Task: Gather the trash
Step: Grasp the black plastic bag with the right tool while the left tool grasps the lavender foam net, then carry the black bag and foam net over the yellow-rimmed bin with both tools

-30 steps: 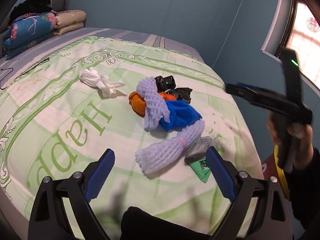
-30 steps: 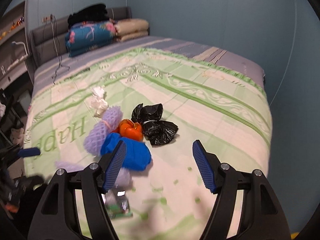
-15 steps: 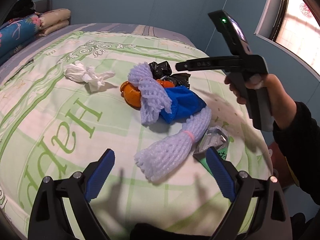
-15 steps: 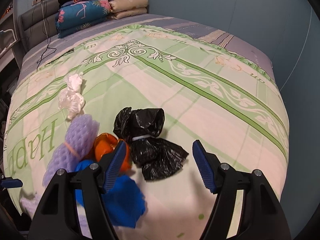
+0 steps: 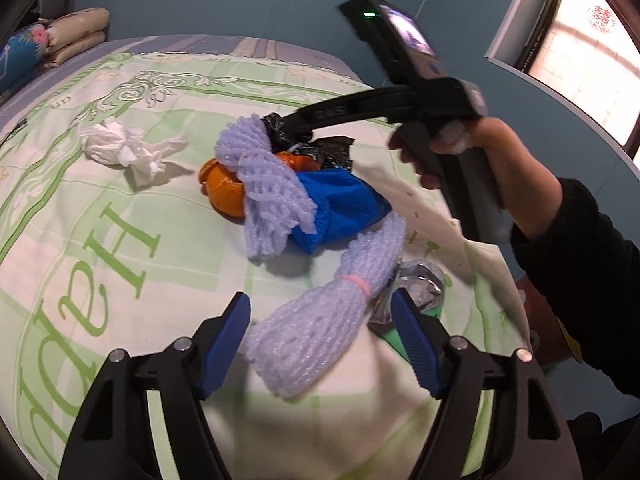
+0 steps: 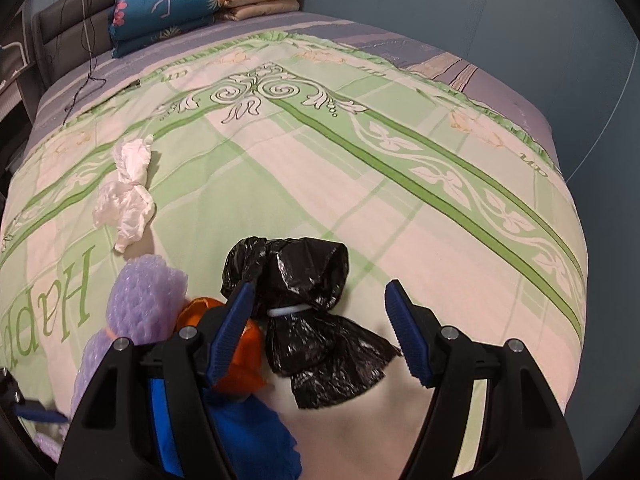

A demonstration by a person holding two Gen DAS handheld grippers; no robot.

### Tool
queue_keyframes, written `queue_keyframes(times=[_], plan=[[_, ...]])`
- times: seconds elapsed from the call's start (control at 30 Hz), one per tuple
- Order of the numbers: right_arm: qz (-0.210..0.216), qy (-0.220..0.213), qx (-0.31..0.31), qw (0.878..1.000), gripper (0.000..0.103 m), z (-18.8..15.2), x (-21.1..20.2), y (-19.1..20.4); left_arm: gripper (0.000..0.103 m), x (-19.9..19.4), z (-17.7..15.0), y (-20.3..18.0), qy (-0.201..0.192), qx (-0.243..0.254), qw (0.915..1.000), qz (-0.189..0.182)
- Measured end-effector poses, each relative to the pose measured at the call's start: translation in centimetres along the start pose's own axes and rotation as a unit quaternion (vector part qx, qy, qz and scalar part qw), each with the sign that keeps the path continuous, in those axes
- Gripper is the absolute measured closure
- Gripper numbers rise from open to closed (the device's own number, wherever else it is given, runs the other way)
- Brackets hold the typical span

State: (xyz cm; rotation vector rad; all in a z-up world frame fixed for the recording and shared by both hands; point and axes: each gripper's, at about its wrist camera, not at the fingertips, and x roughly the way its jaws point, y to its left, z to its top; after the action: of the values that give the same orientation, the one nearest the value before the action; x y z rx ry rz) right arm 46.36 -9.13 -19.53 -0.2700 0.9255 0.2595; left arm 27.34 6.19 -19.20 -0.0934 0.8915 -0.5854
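A pile of trash lies on the green patterned bedspread (image 5: 120, 240). In the left wrist view, a long purple foam net (image 5: 320, 320) tied with a pink band lies between the blue pads of my left gripper (image 5: 320, 312). Its jaws are closing, with gaps still on both sides of the net. In the right wrist view, my right gripper (image 6: 320, 304) stands open over a tied black plastic bag (image 6: 308, 280), its fingers on either side. Beside it lie an orange bag (image 5: 224, 188), a blue bag (image 5: 344, 200), a second purple net (image 5: 268, 188) and a crumpled white bag (image 5: 124, 148).
A silver and green wrapper (image 5: 420, 284) lies under the long net's right side, near the bed's edge. Folded quilts (image 6: 200, 4) are stacked at the headboard, and a black cable (image 6: 84, 80) trails on the bed. A hand and dark sleeve (image 5: 560, 240) hold the right gripper.
My left gripper has moved in over the long purple net and its jaws have narrowed. The right gripper has swung across and come down around the black bag.
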Motion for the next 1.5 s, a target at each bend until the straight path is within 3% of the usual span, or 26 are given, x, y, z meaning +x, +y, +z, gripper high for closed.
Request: queue_keyframes(times=[0.17,0.3,0.37,0.5,0.6,0.9,1.1,1.5], plan=[[-0.004,0.024,0.002,1.0,0.041,0.1,1.7,0.4,0.044,0.8,-0.1,-0.9,0.014,0.025,0.9995,-0.013],[-0.005,0.035,0.011,0.999,0.054,0.0,2.8,0.3,0.062,1.4,-0.3,-1.4,0.028,0.037,0.9988,-0.017],[0.002,0.038,0.014,0.999,0.06,-0.1,3.1,0.3,0.065,1.6,-0.4,-1.5,0.03,0.04,0.9985,-0.021],[-0.005,0.031,0.014,0.999,0.079,0.0,2.8,0.5,0.081,1.5,-0.6,-2.2,0.032,0.055,0.9978,-0.021],[-0.008,0.027,0.01,1.0,0.085,0.1,2.6,0.7,0.087,1.3,-0.7,-2.7,0.031,0.068,0.9971,-0.016],[-0.016,0.003,0.021,1.0,0.09,-0.3,0.3,-0.3,0.091,0.2,-0.5,-3.0,0.023,0.073,0.997,-0.013],[-0.011,-0.023,0.038,0.999,0.09,-0.7,-3.0,-1.9,0.091,-1.0,-0.4,-3.7,0.019,0.074,0.9965,-0.033],[0.002,-0.076,0.052,0.996,0.09,-3.1,-10.5,-3.1,0.091,-4.6,0.0,-4.9,-0.014,0.054,0.998,-0.031]])
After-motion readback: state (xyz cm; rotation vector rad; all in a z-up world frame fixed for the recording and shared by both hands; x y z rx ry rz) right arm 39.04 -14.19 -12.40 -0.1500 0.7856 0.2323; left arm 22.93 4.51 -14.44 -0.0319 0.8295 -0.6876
